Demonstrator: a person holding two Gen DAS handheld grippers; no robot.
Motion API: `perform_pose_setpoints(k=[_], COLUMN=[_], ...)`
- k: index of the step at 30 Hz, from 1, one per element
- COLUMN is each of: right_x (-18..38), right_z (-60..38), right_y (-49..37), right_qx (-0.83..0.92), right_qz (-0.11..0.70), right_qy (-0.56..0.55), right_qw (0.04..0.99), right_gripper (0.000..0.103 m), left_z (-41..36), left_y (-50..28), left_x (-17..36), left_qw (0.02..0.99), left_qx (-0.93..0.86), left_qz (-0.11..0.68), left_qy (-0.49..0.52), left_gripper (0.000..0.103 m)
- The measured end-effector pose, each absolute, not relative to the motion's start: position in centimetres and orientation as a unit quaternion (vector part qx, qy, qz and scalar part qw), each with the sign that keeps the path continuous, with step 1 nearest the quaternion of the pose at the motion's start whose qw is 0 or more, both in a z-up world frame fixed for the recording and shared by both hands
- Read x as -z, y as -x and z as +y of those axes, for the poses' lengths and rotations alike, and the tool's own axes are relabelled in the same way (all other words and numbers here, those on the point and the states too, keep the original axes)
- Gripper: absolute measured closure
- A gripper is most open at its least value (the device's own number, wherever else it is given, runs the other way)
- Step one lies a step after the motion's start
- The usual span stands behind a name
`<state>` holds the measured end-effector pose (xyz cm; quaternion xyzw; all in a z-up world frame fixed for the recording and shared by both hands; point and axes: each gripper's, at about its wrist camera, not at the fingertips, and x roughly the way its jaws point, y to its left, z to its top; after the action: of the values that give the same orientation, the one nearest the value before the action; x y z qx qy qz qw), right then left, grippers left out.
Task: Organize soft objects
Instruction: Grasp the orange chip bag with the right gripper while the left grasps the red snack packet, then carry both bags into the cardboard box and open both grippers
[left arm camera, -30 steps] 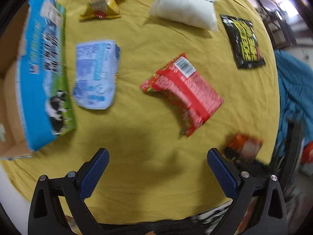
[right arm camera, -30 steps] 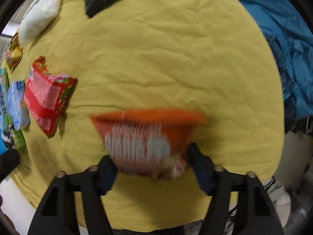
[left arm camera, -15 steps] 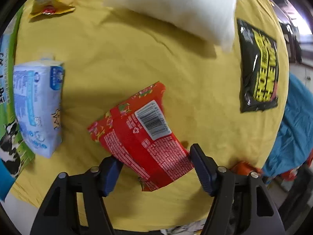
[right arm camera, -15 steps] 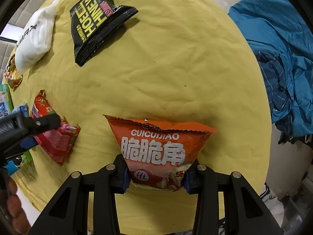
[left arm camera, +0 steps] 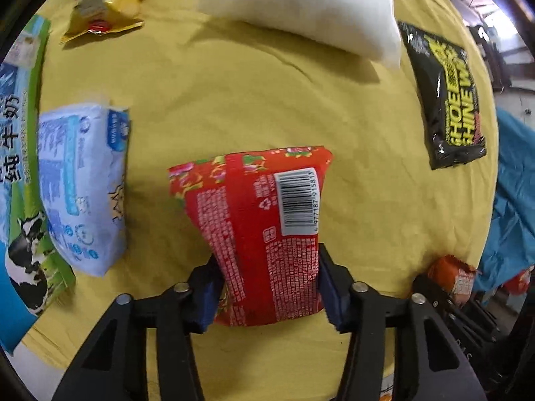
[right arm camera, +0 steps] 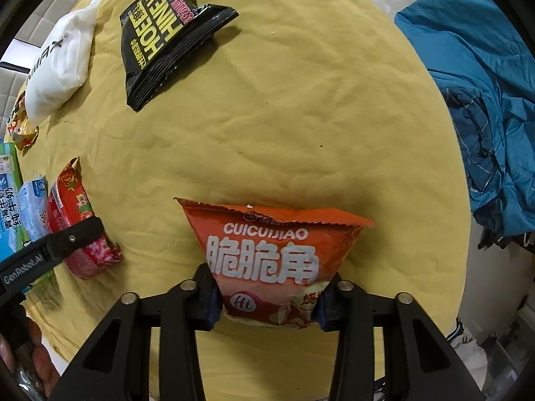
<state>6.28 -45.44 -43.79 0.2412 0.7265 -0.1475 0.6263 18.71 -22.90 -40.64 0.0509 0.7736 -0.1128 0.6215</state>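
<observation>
My left gripper point(left arm camera: 267, 287) is shut on the red snack packet point(left arm camera: 264, 234), barcode side up, on the yellow tablecloth point(left arm camera: 234, 100). My right gripper point(right arm camera: 267, 304) is shut on the orange chip bag point(right arm camera: 277, 260) marked CUICUIJIAO. The red packet point(right arm camera: 77, 220) and the left gripper's arm show at the left of the right wrist view. The orange bag point(left arm camera: 451, 277) shows at the right edge of the left wrist view.
A white pillow pack point(left arm camera: 301, 3), a black-and-yellow bag point(left arm camera: 448, 97), a yellow snack bag point(left arm camera: 103, 10) and a pale blue tissue pack point(left arm camera: 80, 187) lie on the cloth. A blue-green milk carton box point(left arm camera: 16, 167) stands at the left. Blue clothing point(right arm camera: 485, 100) lies beyond the right edge.
My left gripper moved forward onto the red packet and closed on it. My right gripper stayed shut on the orange bag, which came into sharp view.
</observation>
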Motion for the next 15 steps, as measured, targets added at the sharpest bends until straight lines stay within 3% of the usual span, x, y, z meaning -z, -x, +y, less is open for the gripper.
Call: perform_pose_setpoints(k=[6, 15], right_x=[42.1, 36.0], right_z=[-45.2, -40.8], right_y=[-5.1, -6.5], right_qx=[0.138, 0.076], right_qz=[0.719, 0.701], right_qy=[-0.243, -0.219], right_qw=[0.636, 0.675], right_gripper=[0.064, 0.064], left_z=[-21.2, -16.6], left_y=[-16.5, -13.8], left_x=[38.7, 29.1], left_qw=[0.65, 0.692], left_qx=[0.112, 0.129], left_qz=[0.749, 0.708], left_qy=[-0.06, -0.048], left_gripper=[0.06, 0.06])
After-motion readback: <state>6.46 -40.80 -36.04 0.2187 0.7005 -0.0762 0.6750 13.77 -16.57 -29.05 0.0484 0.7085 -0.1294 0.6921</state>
